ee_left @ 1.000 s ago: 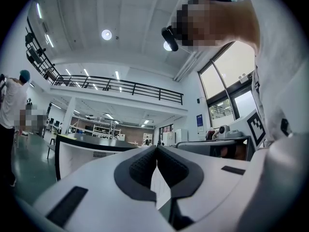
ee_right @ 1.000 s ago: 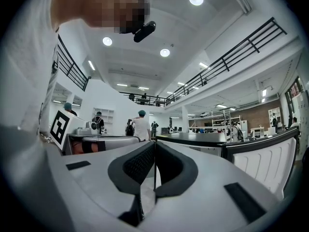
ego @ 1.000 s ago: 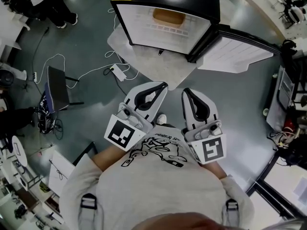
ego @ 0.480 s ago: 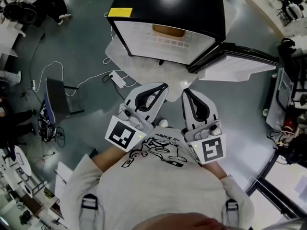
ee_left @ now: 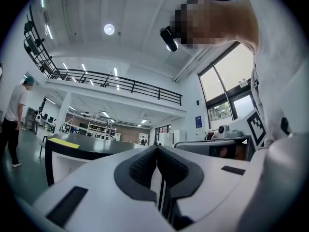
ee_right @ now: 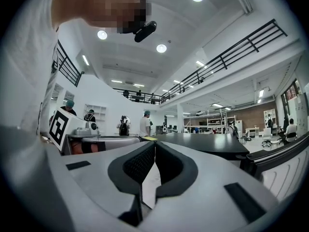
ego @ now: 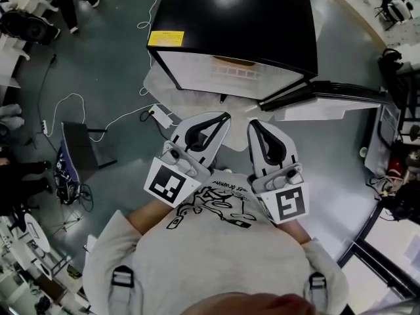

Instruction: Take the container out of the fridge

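Black-padded and clenched on nothing, holding left claw (ego: pixel 224 117) and right claw (ego: pixel 253 124) side by side, facing the open fridge (ego: pixel 236 18) with an orange container (ego: pixel 233 60) showing inside.

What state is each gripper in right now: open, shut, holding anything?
left gripper: jaws shut, nothing between them.
right gripper: jaws shut, nothing between them.

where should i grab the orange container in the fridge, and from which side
Probably its near rim, coming level through the open front: the container sits high inside, only its front edge showing under the fridge top.
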